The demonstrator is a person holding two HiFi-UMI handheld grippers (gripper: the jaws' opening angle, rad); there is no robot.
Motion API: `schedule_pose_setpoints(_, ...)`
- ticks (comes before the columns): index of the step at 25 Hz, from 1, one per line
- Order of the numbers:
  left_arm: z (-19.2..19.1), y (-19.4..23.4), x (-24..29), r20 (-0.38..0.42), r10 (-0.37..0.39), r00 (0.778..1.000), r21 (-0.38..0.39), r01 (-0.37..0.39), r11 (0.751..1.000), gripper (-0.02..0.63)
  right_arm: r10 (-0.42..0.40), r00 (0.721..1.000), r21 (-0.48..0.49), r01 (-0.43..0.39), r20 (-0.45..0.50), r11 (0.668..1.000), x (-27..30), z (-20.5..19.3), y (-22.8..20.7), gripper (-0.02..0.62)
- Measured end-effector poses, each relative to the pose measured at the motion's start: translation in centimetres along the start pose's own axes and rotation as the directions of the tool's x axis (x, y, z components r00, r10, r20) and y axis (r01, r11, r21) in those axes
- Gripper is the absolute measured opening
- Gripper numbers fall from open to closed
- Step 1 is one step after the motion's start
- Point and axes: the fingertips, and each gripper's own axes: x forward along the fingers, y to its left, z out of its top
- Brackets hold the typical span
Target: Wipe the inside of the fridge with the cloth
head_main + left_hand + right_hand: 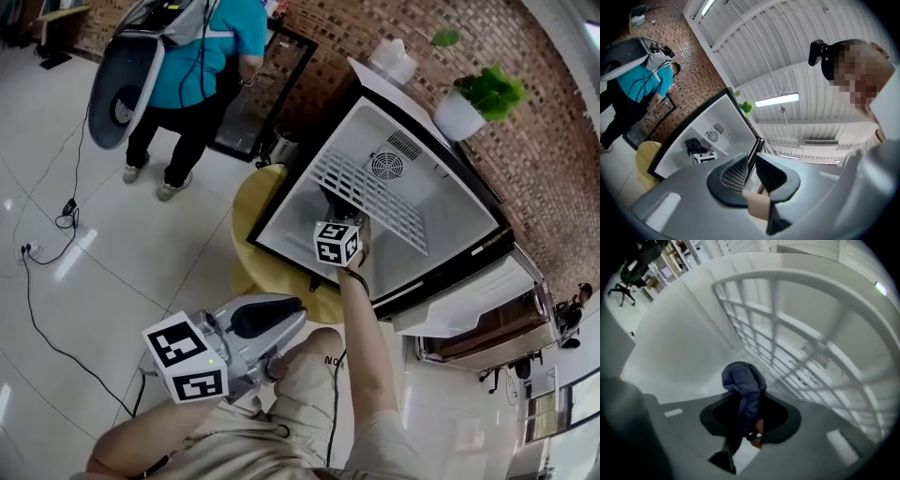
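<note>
Wiping looks under way, not finished; how much of the fridge (pixel 450 220) is already wiped cannot be told; right gripper (pixel 746 412) is inside it, jaws clamped on the cloth (pixel 740 378); cloth bunches out past the tips toward the white wall, beside the wire shelf (pixel 797 333), contact unclear; left gripper (pixel 751 163) hangs outside, jaws nearly together, empty

- In the head view, the right gripper (pixel 749 414) is hiding its jaws and most of the cloth (pixel 743 383) behind its cube (pixel 337 242).
- The top edge is cutting off the bystander (pixel 192 66) at the shoulders.
</note>
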Motion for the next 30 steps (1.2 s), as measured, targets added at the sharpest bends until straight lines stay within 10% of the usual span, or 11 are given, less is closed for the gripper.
schedule_pose_setpoints(8, -0.1, -0.1, -0.2, -0.008, -0.005, 1.0, 0.003, 0.005, 1.0, 0.026, 0.108, 0.991, -0.072, -0.114, -0.072, 0.991, 5.9, 3.8, 5.2, 0.11)
schedule_pose_setpoints(22, -1.6, -0.9, 2.1, -0.048, -0.039, 0.998, 0.004, 0.039, 0.999, 0.026, -0.118, 0.906, -0.072, 0.097, -0.407, 0.993, 1.1, -13.1, -9.6, 0.107)
schedule_pose_setpoints(30, -2.1, -1.0, 1.5, -0.05, -0.033, 0.998, -0.013, 0.033, 0.999, 0.026, 0.091, 0.98, -0.048, -0.101, -0.174, 0.994, -0.1, -2.5, -0.8, 0.107)
